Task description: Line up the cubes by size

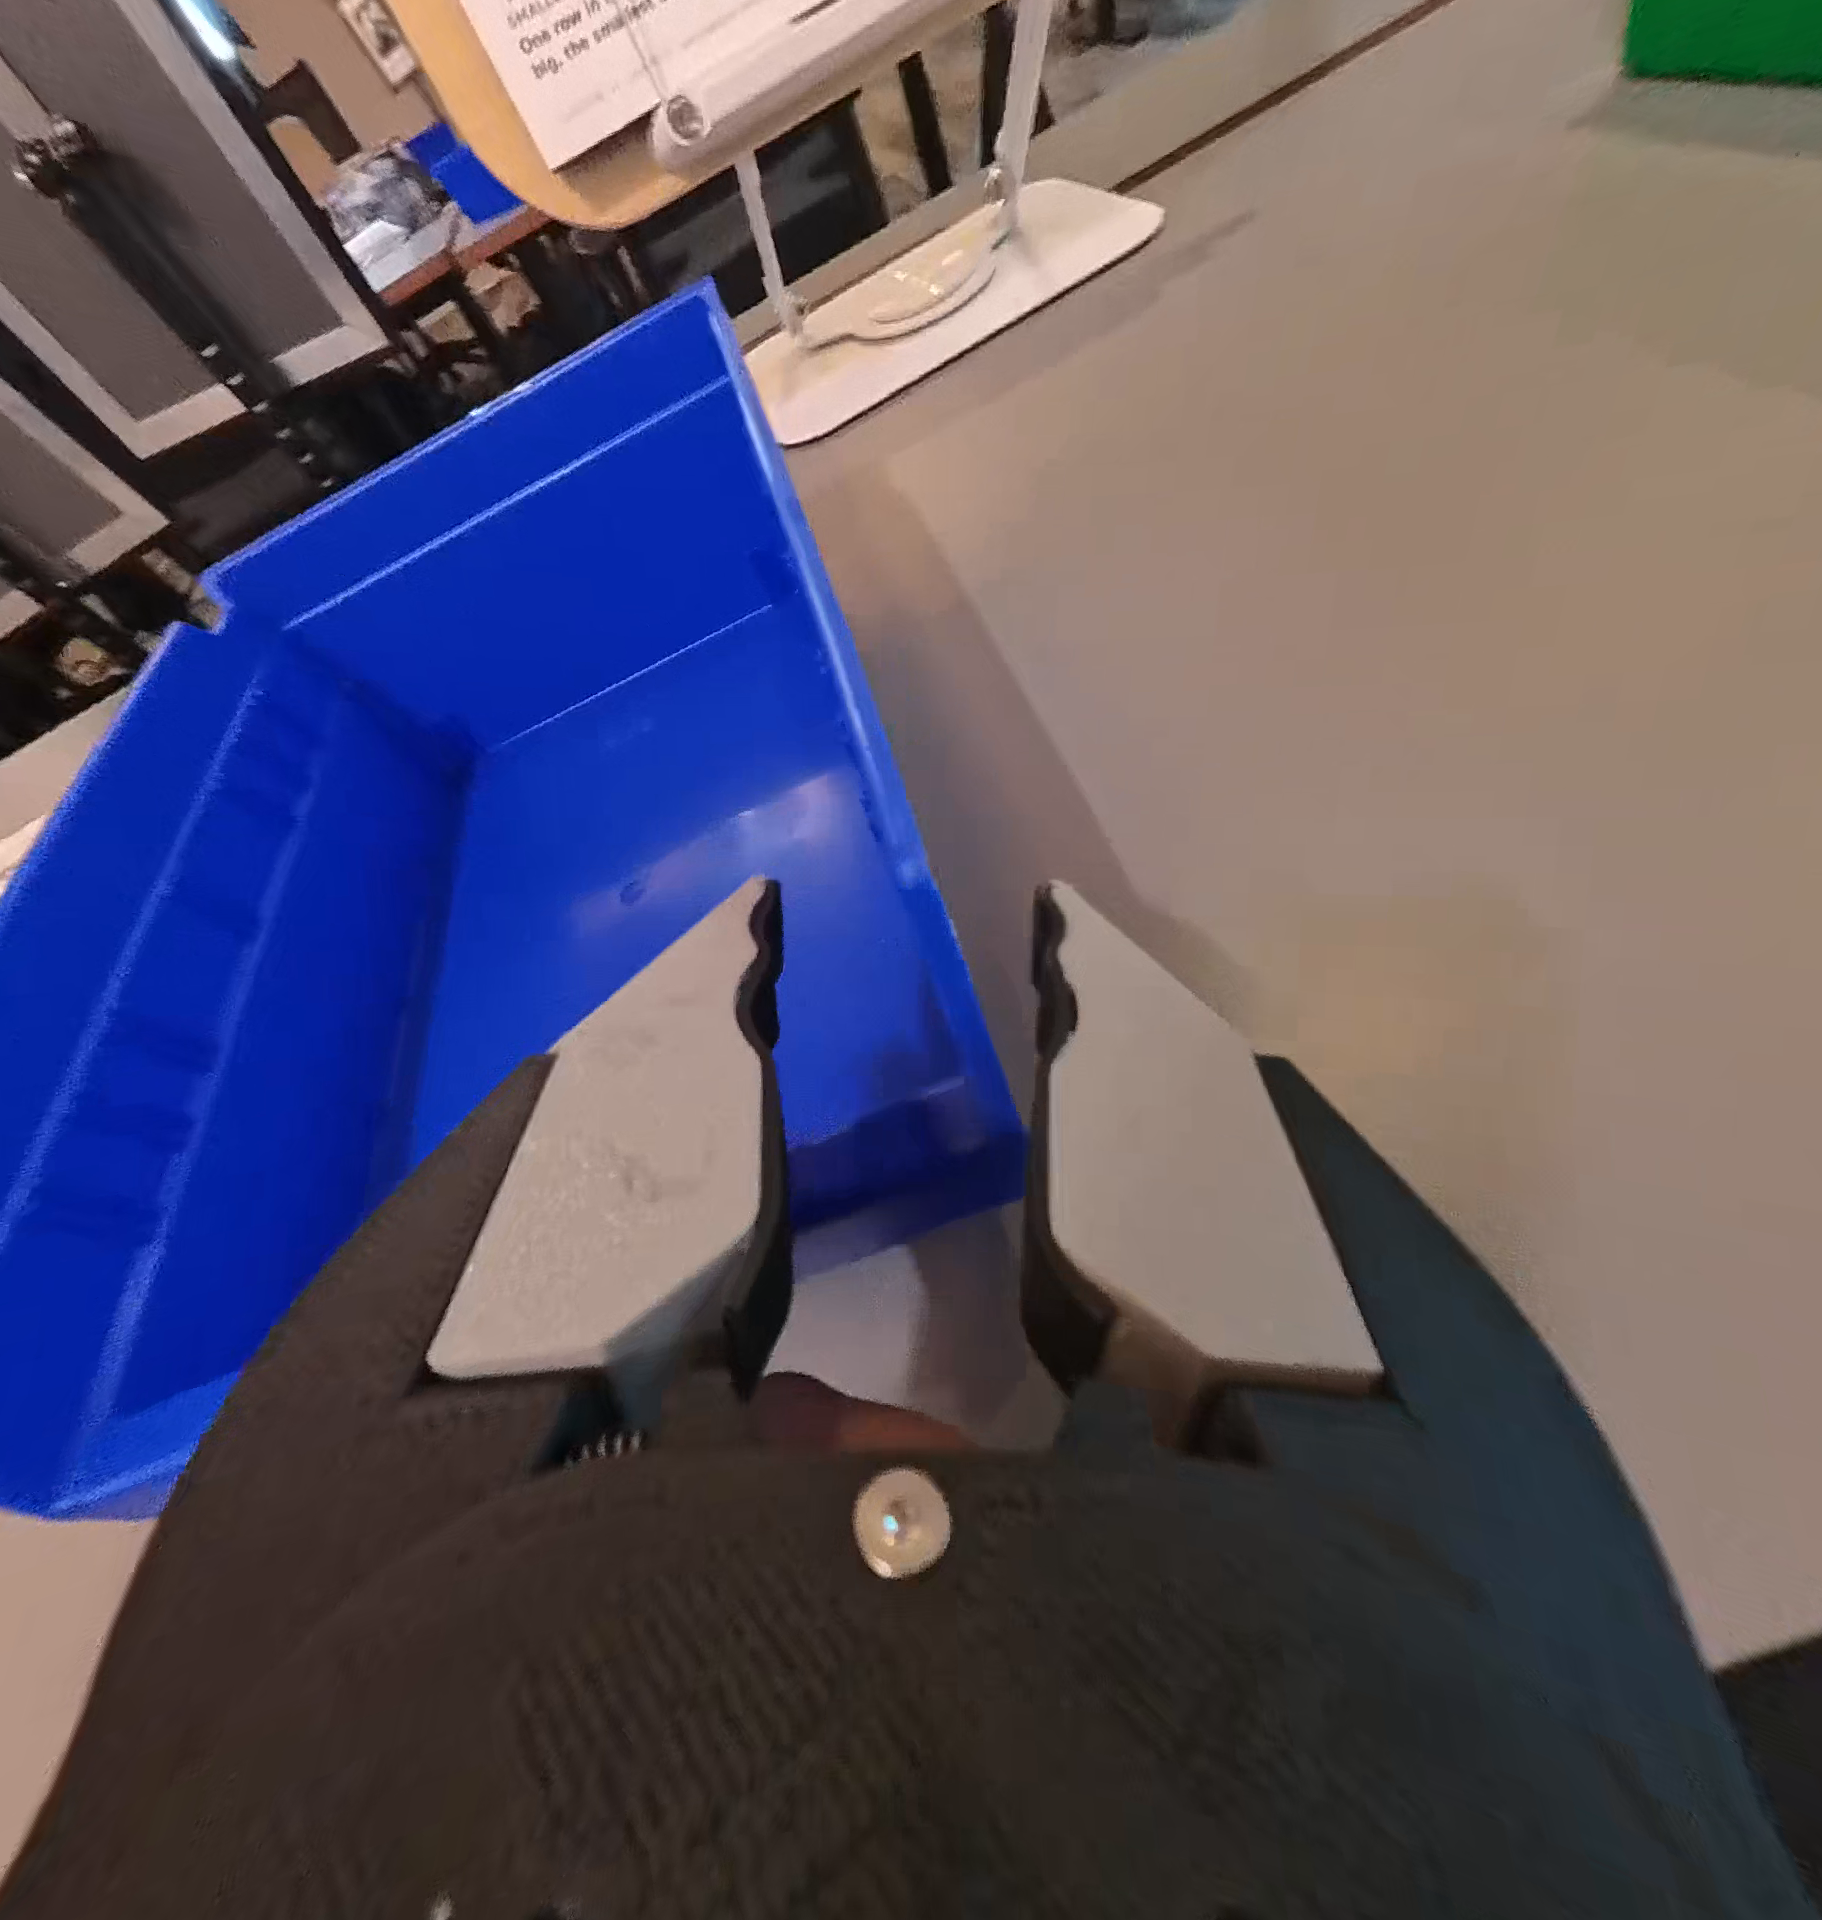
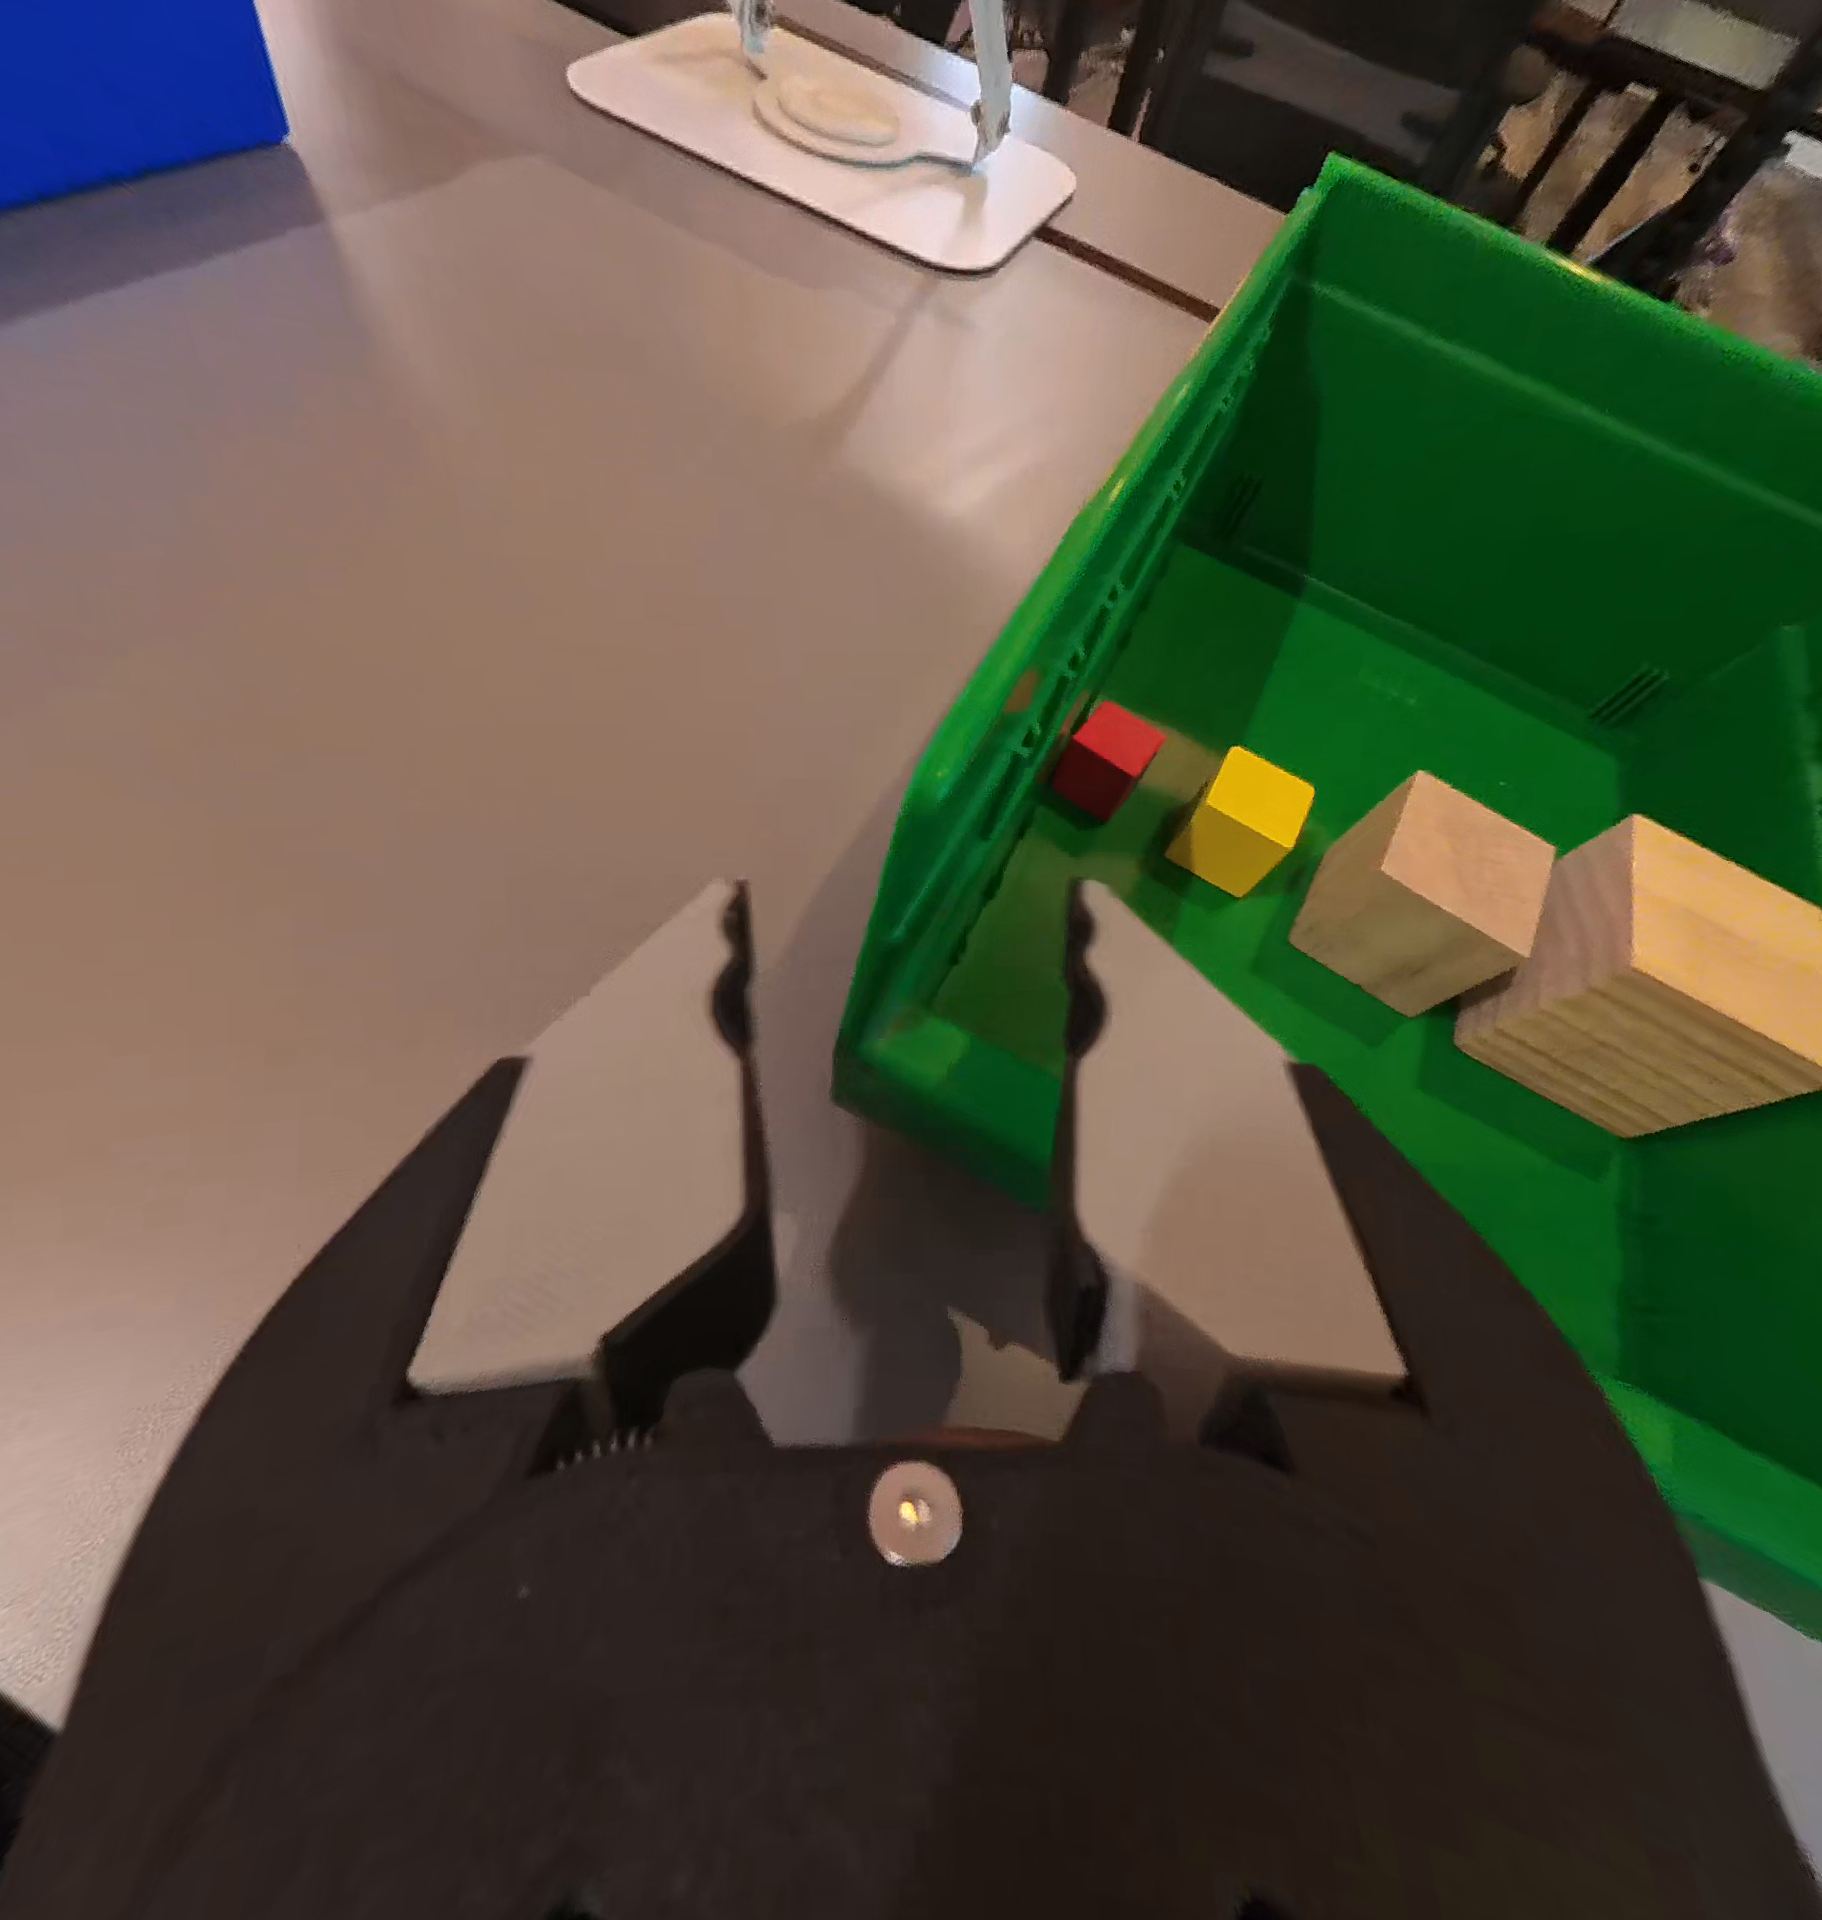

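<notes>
In the right wrist view a green bin (image 2: 1000,831) holds a row of cubes: a small red cube (image 2: 1106,758), a yellow cube (image 2: 1245,819), a plain wooden cube (image 2: 1421,888) and a larger wooden cube (image 2: 1665,971), rising in size from left to right. My right gripper (image 2: 907,899) is open and empty, above the bin's near left corner. My left gripper (image 1: 905,904) is open and empty, over the right wall of an empty blue bin (image 1: 533,831).
A white stand base (image 2: 834,135) sits at the back of the grey table (image 2: 419,571); it also shows in the left wrist view (image 1: 948,301), under a sign board (image 1: 658,73). The blue bin's corner (image 2: 107,94) and the green bin's corner (image 1: 1748,42) show at the frame edges. Chairs stand beyond.
</notes>
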Demonstrator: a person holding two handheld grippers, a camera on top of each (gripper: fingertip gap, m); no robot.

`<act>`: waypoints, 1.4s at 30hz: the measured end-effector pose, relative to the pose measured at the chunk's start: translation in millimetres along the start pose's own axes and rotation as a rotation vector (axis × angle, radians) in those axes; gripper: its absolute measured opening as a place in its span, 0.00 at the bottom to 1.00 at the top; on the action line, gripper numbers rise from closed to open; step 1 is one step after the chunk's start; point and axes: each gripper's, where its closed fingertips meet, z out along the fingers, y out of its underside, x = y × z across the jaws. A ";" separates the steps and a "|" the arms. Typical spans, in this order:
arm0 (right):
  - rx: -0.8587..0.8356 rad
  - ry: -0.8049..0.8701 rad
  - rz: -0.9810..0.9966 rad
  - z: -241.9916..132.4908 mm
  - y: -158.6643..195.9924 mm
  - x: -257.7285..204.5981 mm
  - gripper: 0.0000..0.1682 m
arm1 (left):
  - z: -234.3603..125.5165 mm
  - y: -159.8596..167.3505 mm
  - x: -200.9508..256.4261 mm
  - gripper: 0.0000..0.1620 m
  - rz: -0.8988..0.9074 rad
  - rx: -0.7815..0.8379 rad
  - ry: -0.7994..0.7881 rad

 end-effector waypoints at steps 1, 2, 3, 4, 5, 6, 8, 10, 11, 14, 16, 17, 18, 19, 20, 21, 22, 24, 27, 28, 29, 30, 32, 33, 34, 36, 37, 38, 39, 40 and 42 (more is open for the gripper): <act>0.015 -0.023 0.008 -0.6 -2.9 -2.0 0.21 | 1.8 -2.9 -2.3 0.24 -0.001 0.006 -0.010; 0.025 -0.032 0.018 -1.0 -5.5 -1.6 0.11 | 3.3 -7.2 -0.8 0.18 -0.014 0.011 0.012; 0.021 -0.027 0.014 -0.5 -5.7 0.5 0.09 | 4.3 -11.4 0.5 0.09 -0.040 0.009 0.036; 0.012 -0.028 0.008 0.4 -5.3 0.4 0.09 | 5.6 -13.0 -1.7 0.09 -0.052 -0.003 0.038; 0.004 -0.014 -0.003 0.1 -5.2 1.6 0.09 | 6.3 -13.1 -5.5 0.08 -0.055 -0.011 0.029; -0.006 0.006 -0.019 -0.5 -4.6 3.0 0.08 | 6.6 -11.7 -12.1 0.05 -0.058 -0.016 0.005; -0.016 0.039 -0.054 -2.5 -3.0 5.2 0.07 | 5.2 -6.6 -23.2 0.02 -0.049 -0.014 -0.001; -0.015 0.048 -0.061 -5.3 -1.1 7.8 0.06 | 0.5 -2.1 -26.6 0.01 -0.115 -0.012 0.055; -0.014 0.043 -0.051 -6.6 -0.3 9.0 0.06 | -2.9 -1.1 -30.9 0.01 -0.126 -0.008 0.059; -0.026 0.029 -0.041 -8.9 1.4 10.6 0.06 | -14.8 -5.8 -44.3 0.01 -0.168 0.034 0.073; -0.039 0.022 -0.049 -8.4 0.2 7.7 0.06 | -25.2 -14.9 -54.2 0.01 -0.198 0.089 0.083; -0.041 0.014 -0.053 -7.5 -1.9 4.3 0.06 | -31.1 -19.3 -59.9 0.02 -0.204 0.105 0.075; -0.043 0.006 -0.052 -6.1 -4.2 -0.2 0.07 | -36.8 -22.7 -65.4 0.02 -0.212 0.112 0.068; -0.045 -0.003 -0.041 -4.1 -7.0 -5.2 0.07 | -41.6 -24.3 -70.6 0.01 -0.226 0.112 0.064; -0.038 -0.016 -0.024 -1.9 -11.2 -10.6 0.07 | -45.9 -25.1 -75.2 0.01 -0.232 0.118 0.061; -0.029 -0.032 -0.004 0.9 -15.9 -16.5 0.07 | -49.9 -25.9 -79.1 0.02 -0.247 0.132 0.062; -0.023 -0.042 0.008 4.1 -20.0 -22.4 0.07 | -54.3 -27.3 -82.9 0.01 -0.273 0.153 0.066; -0.010 -0.047 0.014 10.7 -27.3 -34.9 0.07 | -63.3 -28.7 -90.1 0.02 -0.314 0.182 0.070; 0.000 -0.085 0.022 19.8 -36.6 -61.6 0.07 | -72.7 -27.1 -95.9 0.02 -0.320 0.191 0.045; 0.000 -0.099 0.022 22.2 -39.7 -71.4 0.07 | -74.4 -25.9 -96.6 0.02 -0.310 0.188 0.032; 0.003 -0.110 0.022 24.3 -43.4 -81.3 0.07 | -76.0 -24.7 -97.1 0.02 -0.301 0.185 0.020; 0.005 -0.120 0.023 26.1 -47.5 -91.1 0.07 | -77.5 -23.5 -97.9 0.02 -0.294 0.184 0.013; 0.017 -0.136 0.018 29.8 -57.7 -111.7 0.07 | -81.0 -20.6 -100.6 0.01 -0.291 0.187 0.006; 0.020 -0.142 0.008 32.0 -62.7 -122.8 0.07 | -82.8 -19.3 -102.5 0.02 -0.296 0.191 0.004; 0.019 -0.148 -0.008 34.5 -67.2 -134.5 0.07 | -84.8 -17.8 -104.3 0.02 -0.300 0.194 0.000; 0.010 -0.171 -0.049 40.6 -74.7 -161.9 0.08 | -89.4 -14.5 -107.8 0.02 -0.293 0.195 -0.013; 0.003 -0.190 -0.071 43.7 -77.8 -177.5 0.08 | -92.1 -13.2 -109.5 0.01 -0.289 0.196 -0.022; -0.003 -0.217 -0.089 46.6 -81.2 -193.8 0.09 | -95.0 -12.1 -111.4 0.02 -0.286 0.199 -0.030; -0.002 -0.242 -0.101 49.3 -85.8 -210.0 0.10 | -98.3 -11.3 -113.6 0.01 -0.287 0.203 -0.038; 0.004 -0.264 -0.103 52.4 -91.5 -225.6 0.10 | -101.7 -10.6 -116.2 0.01 -0.291 0.209 -0.044; 0.007 -0.303 -0.101 61.0 -102.4 -256.7 0.11 | -107.8 -9.1 -121.9 0.01 -0.303 0.216 -0.052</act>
